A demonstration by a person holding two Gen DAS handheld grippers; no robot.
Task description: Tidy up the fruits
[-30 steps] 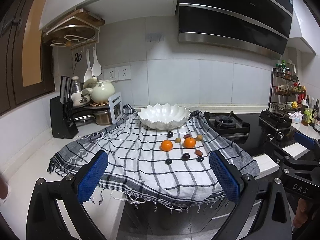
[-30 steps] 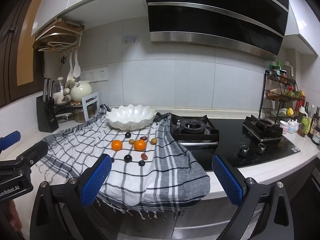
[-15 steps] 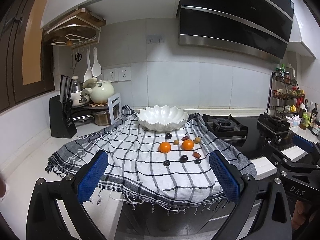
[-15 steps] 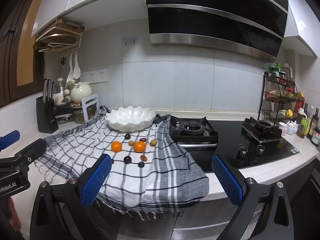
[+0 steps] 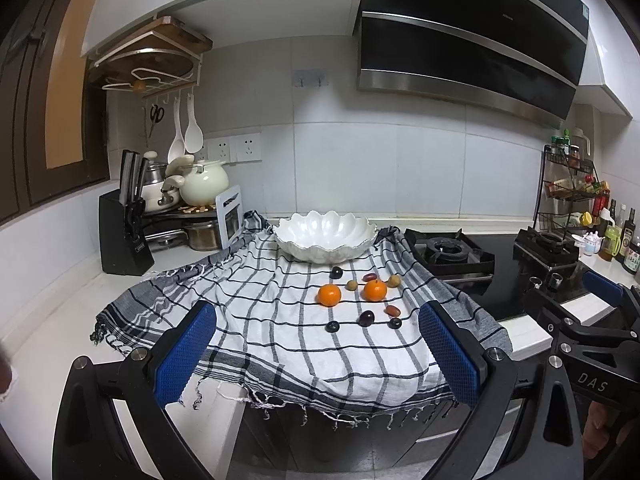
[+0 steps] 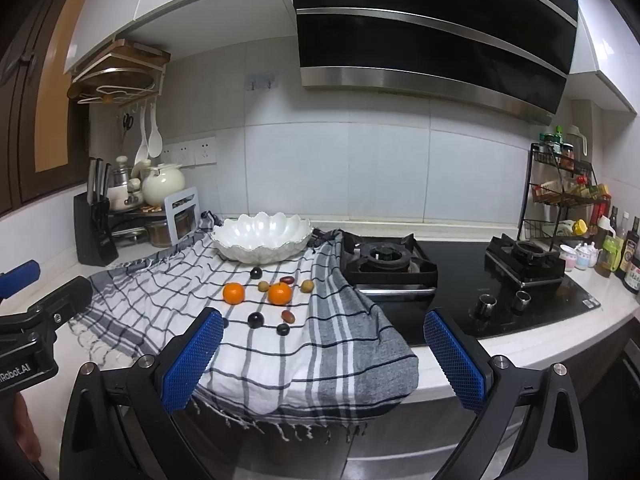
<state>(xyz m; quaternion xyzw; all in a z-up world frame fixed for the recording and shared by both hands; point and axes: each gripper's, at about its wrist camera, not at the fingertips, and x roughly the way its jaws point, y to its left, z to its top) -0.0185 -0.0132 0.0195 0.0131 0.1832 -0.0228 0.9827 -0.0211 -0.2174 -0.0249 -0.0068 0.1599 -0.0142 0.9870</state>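
A white kitchen counter (image 5: 48, 344) carries a black-and-white checked cloth with fringed edges (image 5: 256, 320), which drapes over the front edge. To its right lies a black glass gas hob with two burners (image 6: 460, 276); the right wrist view shows both burners and both knobs in full, while the left wrist view cuts the near part off behind the right gripper. The left wrist view gives more of the black knife block (image 5: 122, 236) and the cream ceramic pot (image 5: 204, 182) on the rack beside it.

A white scalloped ceramic bowl (image 5: 326, 236) stands at the back of the cloth. In front of it, apart from it, lie the fruits: two round orange tangerines (image 5: 329, 295) side by side, then small dark plums (image 5: 366, 318), reddish dates (image 5: 392, 311) and tan-green round fruits (image 5: 351, 285) scattered around them, none touching the bowl.

The left gripper (image 5: 316, 354) hangs before the counter edge with its blue-padded jaws wide apart and nothing between them. The right gripper (image 6: 323, 360) is likewise spread wide and holds nothing.
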